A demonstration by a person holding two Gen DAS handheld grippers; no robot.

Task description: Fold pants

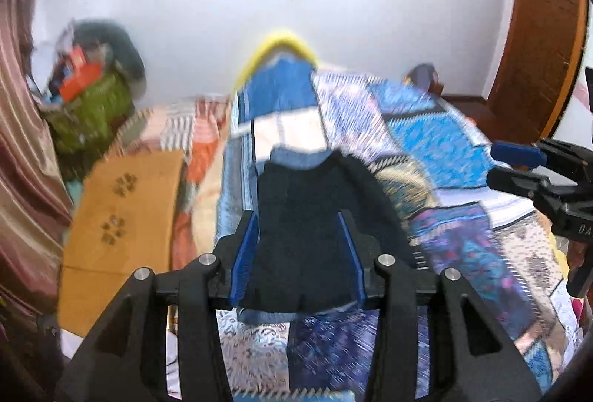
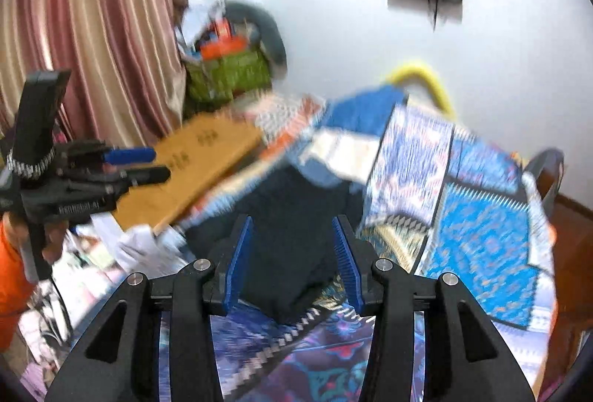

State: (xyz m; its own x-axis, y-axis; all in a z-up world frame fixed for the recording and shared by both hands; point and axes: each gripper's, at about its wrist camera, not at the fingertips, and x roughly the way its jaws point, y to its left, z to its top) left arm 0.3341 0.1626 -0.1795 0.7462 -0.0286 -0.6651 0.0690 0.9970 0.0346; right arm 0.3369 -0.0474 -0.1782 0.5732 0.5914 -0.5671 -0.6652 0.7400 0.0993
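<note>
- Patchwork bedspread (image 1: 463, 150) covers a bed against a white wall (image 1: 185, 13).
- Left gripper (image 1: 300, 216) spread, empty.
- Dark pants (image 1: 307, 235), folded small, lie on the bedspread ahead of both grippers.
- Right gripper (image 2: 292, 222) spread, empty.

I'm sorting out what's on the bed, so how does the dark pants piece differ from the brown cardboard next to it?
The dark pants are soft navy cloth, lying mid-bed on the patchwork quilt, between the left gripper's open blue fingers. The cardboard is tan, flat, stiff-looking, with dark printed marks, lying along the bed's left edge, away from both grippers. The right gripper also frames the pants. Both lie flat and roughly rectangular.
</note>
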